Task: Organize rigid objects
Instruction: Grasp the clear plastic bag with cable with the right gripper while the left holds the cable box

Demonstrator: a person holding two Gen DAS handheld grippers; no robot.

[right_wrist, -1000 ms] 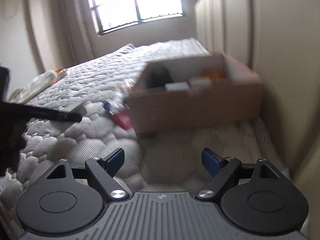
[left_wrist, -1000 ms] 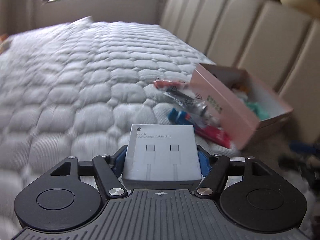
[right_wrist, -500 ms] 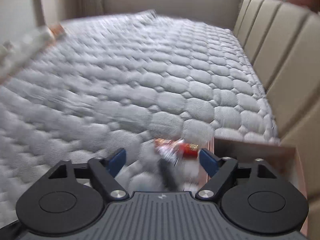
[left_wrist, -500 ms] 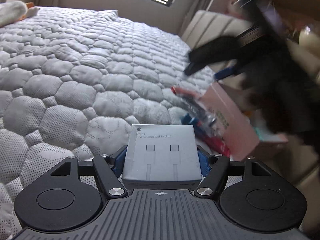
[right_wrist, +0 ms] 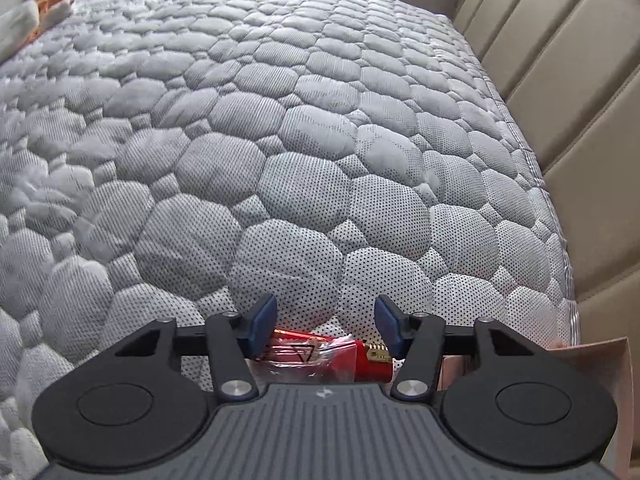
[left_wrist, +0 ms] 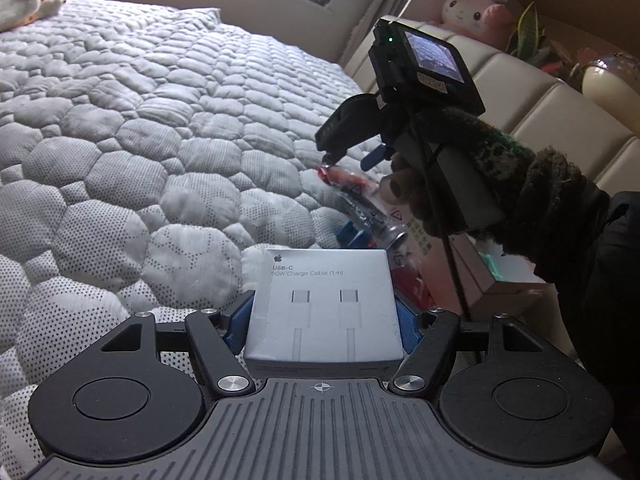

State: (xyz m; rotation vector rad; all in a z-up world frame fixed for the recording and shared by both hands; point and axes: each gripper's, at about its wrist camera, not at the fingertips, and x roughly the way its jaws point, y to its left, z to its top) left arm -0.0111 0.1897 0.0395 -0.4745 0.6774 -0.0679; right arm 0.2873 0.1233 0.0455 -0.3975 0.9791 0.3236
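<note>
Left tool [left_wrist: 323, 320] level, clamped on white USB-C cable box [left_wrist: 324, 308], right tool [right_wrist: 323, 326] tipped downward, fingers wide, above red packet [right_wrist: 316, 354] on quilted grey bed [right_wrist: 280, 140], beige padded headboard [right_wrist: 560, 80] alongside, pink box [left_wrist: 472, 276] near.

1. The flat white cardboard USB-C cable box [left_wrist: 324, 304] sits between the fingers of the left tool [left_wrist: 322, 326], above the grey quilted bed [left_wrist: 120, 152].
2. Ahead and right of it, the clear plastic packet with red contents [left_wrist: 352, 188] lies on the bed beside the pink cardboard box [left_wrist: 476, 272].
3. The right tool [right_wrist: 325, 326] hangs over that packet [right_wrist: 316, 354], which lies between its spread fingers.
4. The padded beige headboard [right_wrist: 560, 92] stands right of the bed.
</note>
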